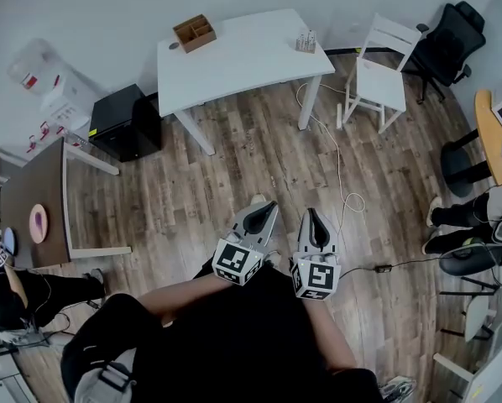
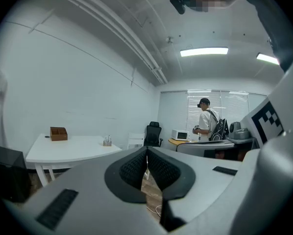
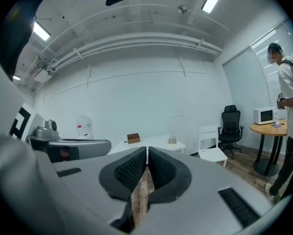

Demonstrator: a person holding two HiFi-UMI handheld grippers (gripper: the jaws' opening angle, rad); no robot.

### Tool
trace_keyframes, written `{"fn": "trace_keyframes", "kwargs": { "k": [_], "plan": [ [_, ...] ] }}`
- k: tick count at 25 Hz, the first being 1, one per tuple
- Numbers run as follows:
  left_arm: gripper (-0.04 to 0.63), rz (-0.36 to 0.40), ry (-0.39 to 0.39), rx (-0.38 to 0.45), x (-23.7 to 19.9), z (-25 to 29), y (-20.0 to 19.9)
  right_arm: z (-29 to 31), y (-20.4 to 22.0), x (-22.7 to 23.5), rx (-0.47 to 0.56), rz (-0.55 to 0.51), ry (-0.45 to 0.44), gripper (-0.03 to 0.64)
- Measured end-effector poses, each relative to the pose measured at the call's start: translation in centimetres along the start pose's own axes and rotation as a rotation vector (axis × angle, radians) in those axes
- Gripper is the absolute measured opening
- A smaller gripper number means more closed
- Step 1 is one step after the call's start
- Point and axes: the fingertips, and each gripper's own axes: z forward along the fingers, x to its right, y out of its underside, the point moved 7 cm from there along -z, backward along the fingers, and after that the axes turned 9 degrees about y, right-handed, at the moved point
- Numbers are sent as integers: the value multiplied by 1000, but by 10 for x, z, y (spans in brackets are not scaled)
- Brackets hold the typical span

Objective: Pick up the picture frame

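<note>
The left gripper (image 1: pixel 262 211) and the right gripper (image 1: pixel 314 217) are held side by side in front of the person's body, above the wood-plank floor (image 1: pixel 234 183) and well apart from any furniture; each one's marker cube faces up in the head view. In the left gripper view the two ribbed black pads meet at their tips with nothing between them; the right gripper view shows the same: jaws pressed together and empty, with only floor showing through the slit below.

Ahead of both stands a white table (image 1: pixel 234 65); a wooden compartment box (image 1: pixel 194 33) sits near its far left corner and a small clear holder (image 1: pixel 306 40) near its far right corner. None of the views shows a thing that can surely be called the picture frame, so its place cannot be told.

A white chair (image 1: pixel 381 78) stands just right of the table, with a black office chair (image 1: pixel 448 40) beyond it in the corner; a black cabinet (image 1: pixel 125 122) stands on the floor at the table's left. Farther left is a dark brown table (image 1: pixel 33 200) bearing a pink plate (image 1: pixel 38 222). A thin white cable (image 1: pixel 339 170) trails across the floor from the white table toward the grippers.

In the left gripper view a person (image 2: pixel 205 121) with a backpack stands by the window blinds, near a white microwave (image 2: pixel 178 134).
</note>
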Motion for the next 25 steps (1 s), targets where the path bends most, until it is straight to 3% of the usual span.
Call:
{"fn": "trace_keyframes", "kwargs": {
  "k": [6,12,19,25],
  "plan": [
    [15,-15,17,-10,-9,28,0,17,0,17,-8,13,38,35],
    [15,-35,53,-28,-28,72,4,53,4,29,-47,20,-2,35],
    [14,-66,64,-46,-77,137,-8,136,-5,47,-86,-9,-15,35],
    [15,-53,103,-36,-132,212,-44,225,-34,71,-106,-21,22,35]
  ]
}}
